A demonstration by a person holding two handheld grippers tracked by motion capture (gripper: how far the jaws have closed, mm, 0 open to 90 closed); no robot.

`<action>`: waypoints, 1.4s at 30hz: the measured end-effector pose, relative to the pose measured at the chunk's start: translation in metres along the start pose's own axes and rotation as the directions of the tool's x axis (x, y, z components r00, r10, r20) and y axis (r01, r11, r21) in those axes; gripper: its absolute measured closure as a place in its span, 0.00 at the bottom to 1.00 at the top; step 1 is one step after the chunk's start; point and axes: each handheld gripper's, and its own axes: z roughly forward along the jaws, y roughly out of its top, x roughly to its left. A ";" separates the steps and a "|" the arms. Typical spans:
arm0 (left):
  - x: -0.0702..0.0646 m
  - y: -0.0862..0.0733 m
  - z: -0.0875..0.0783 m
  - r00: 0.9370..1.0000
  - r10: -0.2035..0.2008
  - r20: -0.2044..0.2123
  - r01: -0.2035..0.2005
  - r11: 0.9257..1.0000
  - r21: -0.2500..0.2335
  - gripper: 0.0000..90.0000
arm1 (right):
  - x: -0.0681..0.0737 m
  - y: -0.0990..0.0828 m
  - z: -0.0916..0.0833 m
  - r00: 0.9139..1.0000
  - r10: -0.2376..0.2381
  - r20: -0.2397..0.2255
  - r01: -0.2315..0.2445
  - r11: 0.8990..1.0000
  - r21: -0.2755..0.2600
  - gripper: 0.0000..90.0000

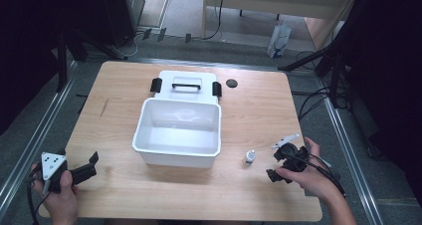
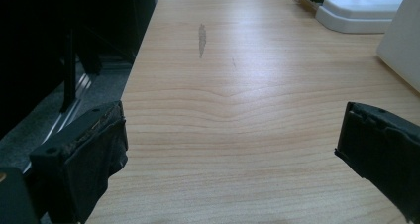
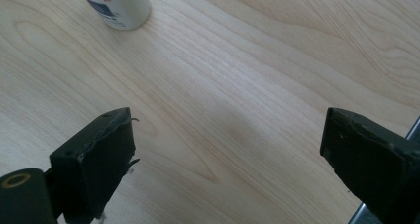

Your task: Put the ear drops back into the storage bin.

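Both grippers, left (image 2: 233,149) and right (image 3: 228,159), gape wide (holding nothing); small bottle (image 3: 116,3) seemingly upright nearby.

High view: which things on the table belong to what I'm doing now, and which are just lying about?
Likely in the job:
small white bottle, upright, nearest the open right gripper
open white box, beside the bottle
left gripper, open, holding nothing

Lying about:
white lid with black handle, flat behind the box
black round disc near the lid
white bag on the floor
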 end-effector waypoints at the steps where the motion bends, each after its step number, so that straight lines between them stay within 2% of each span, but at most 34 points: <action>1: 0.000 0.000 0.000 1.000 0.002 -0.001 -0.002 1.000 0.000 0.00 | 0.000 0.000 0.000 1.000 0.000 0.000 0.000 1.000 0.000 0.08; 2: 0.000 0.000 0.000 1.000 0.006 0.000 -0.006 1.000 0.001 0.00 | 0.001 0.008 -0.001 1.000 -0.020 -0.008 0.020 0.999 0.031 0.10; 4: 0.000 0.000 0.000 1.000 0.008 -0.001 -0.008 1.000 0.003 0.00 | 0.002 0.012 -0.001 0.999 -0.030 -0.009 0.031 0.999 0.042 0.11; 6: -0.001 0.000 0.000 1.000 0.008 -0.002 -0.008 1.000 0.004 0.00 | 0.004 0.023 -0.001 0.998 -0.057 -0.021 0.059 0.995 0.087 0.13; 12: -0.001 0.000 0.001 1.000 0.010 -0.004 -0.010 1.000 0.003 0.00 | 0.007 0.036 -0.001 0.995 -0.100 -0.028 0.102 0.986 0.135 0.13; 14: -0.002 0.000 0.001 1.000 0.010 -0.004 -0.010 1.000 0.004 0.00 | 0.008 0.042 -0.002 0.994 -0.106 -0.024 0.108 0.982 0.153 0.14; 16: -0.002 0.000 0.001 1.000 0.010 -0.004 -0.010 1.000 0.003 0.00 | 0.010 0.047 -0.002 0.995 -0.095 -0.043 0.101 0.983 0.156 0.14; 17: -0.001 0.000 0.001 1.000 0.011 -0.004 -0.011 1.000 0.004 0.00 | 0.011 0.049 -0.002 0.993 -0.101 -0.056 0.109 0.981 0.161 0.14; 21: -0.001 0.000 0.001 1.000 0.009 -0.003 -0.009 1.000 0.004 0.00 | 0.017 0.057 -0.001 0.990 -0.126 -0.059 0.135 0.971 0.198 0.14; 23: -0.001 0.000 0.001 1.000 0.011 -0.003 -0.011 1.000 0.006 0.00 | 0.019 0.061 -0.002 0.991 -0.115 -0.065 0.126 0.971 0.205 0.15; 28: -0.001 0.000 0.001 1.000 0.008 -0.004 -0.008 1.000 0.006 0.00 | 0.025 0.071 -0.004 0.992 -0.106 -0.067 0.117 0.972 0.205 0.24; 30: -0.001 0.000 0.001 1.000 0.007 -0.003 -0.007 1.000 0.005 0.00 | 0.027 0.074 -0.004 0.991 -0.117 -0.069 0.129 0.972 0.198 0.30; 34: -0.001 0.001 0.001 1.000 0.008 -0.003 -0.008 1.000 0.006 0.00 | 0.029 0.080 -0.004 0.988 -0.120 -0.100 0.137 0.971 0.195 0.43; 36: -0.001 0.001 0.001 1.000 0.008 -0.002 -0.008 1.000 0.006 0.00 | 0.029 0.085 -0.003 0.985 -0.096 -0.143 0.123 0.973 0.195 0.50; 42: -0.001 0.001 0.001 1.000 0.008 -0.002 -0.008 1.000 0.007 0.00 | 0.032 0.091 -0.001 0.980 -0.080 -0.182 0.114 0.975 0.189 0.61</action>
